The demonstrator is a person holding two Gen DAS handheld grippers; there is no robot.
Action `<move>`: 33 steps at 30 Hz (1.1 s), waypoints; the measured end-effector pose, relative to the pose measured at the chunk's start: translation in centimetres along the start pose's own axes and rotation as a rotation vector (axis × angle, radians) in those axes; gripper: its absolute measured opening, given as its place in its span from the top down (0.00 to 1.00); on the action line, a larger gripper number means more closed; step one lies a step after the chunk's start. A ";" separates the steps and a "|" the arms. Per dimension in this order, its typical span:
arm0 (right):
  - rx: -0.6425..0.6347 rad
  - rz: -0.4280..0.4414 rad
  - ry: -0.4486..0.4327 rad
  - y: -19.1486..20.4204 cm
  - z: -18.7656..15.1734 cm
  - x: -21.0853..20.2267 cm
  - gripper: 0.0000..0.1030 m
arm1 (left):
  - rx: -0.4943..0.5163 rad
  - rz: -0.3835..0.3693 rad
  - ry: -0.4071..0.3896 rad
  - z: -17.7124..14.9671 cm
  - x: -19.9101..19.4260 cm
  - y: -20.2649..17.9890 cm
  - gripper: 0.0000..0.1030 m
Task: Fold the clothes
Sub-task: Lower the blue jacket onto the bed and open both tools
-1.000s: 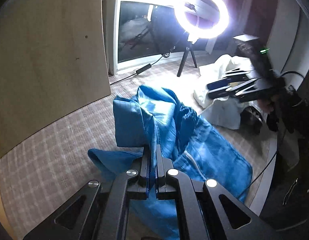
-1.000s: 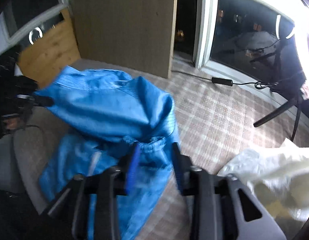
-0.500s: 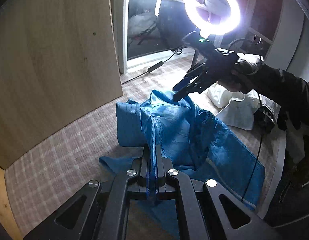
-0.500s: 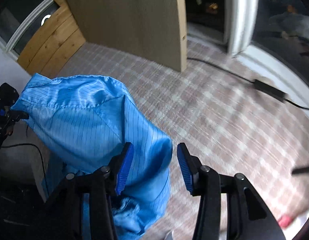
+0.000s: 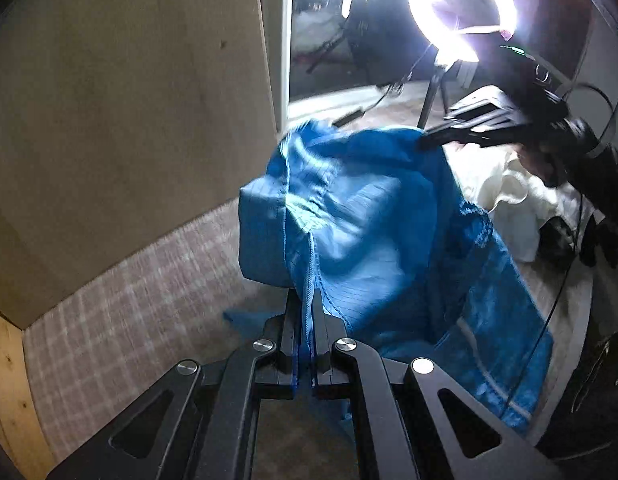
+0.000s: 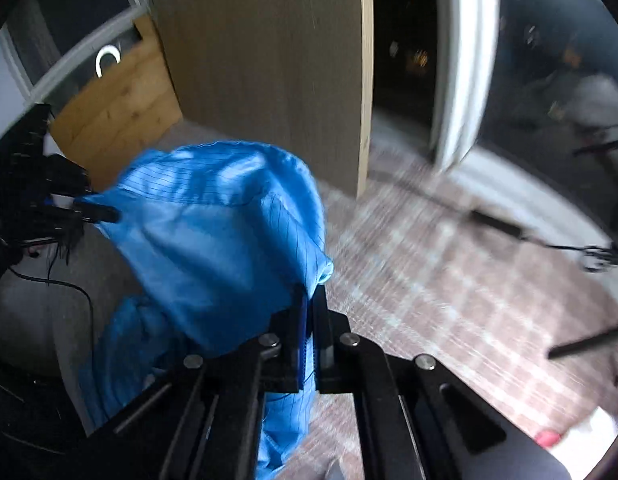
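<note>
The blue garment [image 5: 369, 216] hangs lifted above the checked carpet [image 6: 449, 288], stretched between both tools. The left hand-held gripper [image 5: 307, 312] is clamped tight on a seam; the right hand-held gripper [image 6: 309, 312] pinches another edge. White cloth [image 5: 505, 192] lies beyond.

The garment [image 5: 369, 220] hangs above the carpet [image 5: 121, 320], before the board [image 5: 129, 120].

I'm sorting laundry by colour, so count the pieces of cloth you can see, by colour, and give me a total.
Blue: 1, the blue garment held up by the left gripper and right gripper
White: 1, the white cloth pile; how many pieces are in it I cannot tell
Total: 2
</note>
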State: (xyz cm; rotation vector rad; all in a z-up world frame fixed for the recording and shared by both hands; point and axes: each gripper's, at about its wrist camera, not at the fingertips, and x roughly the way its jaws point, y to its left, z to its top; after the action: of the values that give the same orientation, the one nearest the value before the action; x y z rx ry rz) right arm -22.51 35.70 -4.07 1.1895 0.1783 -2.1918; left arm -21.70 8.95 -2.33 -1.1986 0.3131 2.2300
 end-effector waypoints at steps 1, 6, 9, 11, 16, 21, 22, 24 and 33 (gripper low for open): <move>-0.002 -0.014 -0.029 0.8 -0.6 -1.6 0.98 | 0.017 -0.005 -0.016 -0.2 -1.0 -0.7 0.97; 0.019 -0.091 -0.115 5.7 -6.5 -7.8 0.98 | 0.068 -0.042 -0.049 -4.2 -5.2 -5.0 0.97; 0.054 -0.126 -0.080 8.0 -10.7 -7.7 0.99 | 0.078 -0.081 -0.017 -8.3 -5.3 -7.8 0.97; 0.068 -0.163 -0.018 9.1 -13.8 -5.6 0.99 | 0.069 -0.135 0.042 -11.3 -3.5 -9.4 0.97; 0.044 -0.241 0.146 10.3 -19.7 1.0 0.98 | 0.096 -0.140 0.178 -16.7 2.3 -11.8 0.96; -0.086 -0.317 0.235 11.8 -21.3 1.0 0.98 | 0.123 -0.150 0.192 -18.1 0.7 -13.3 0.87; -0.095 -0.331 0.253 11.7 -21.4 0.1 0.97 | 0.133 -0.160 0.196 -18.4 -0.3 -13.5 0.87; -0.085 -0.364 0.269 11.4 -21.5 -2.0 0.93 | 0.156 -0.169 0.194 -18.6 -2.5 -13.8 0.86; 0.068 -0.238 0.122 12.6 -18.2 -5.6 0.62 | -0.066 -0.074 0.109 -14.1 -2.2 -7.1 0.72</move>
State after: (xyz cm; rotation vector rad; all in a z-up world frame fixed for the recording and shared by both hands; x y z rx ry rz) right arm -0.04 35.56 -8.12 1.4037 0.3123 -2.3449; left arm -6.92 7.37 -8.01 -1.3475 0.2360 2.1307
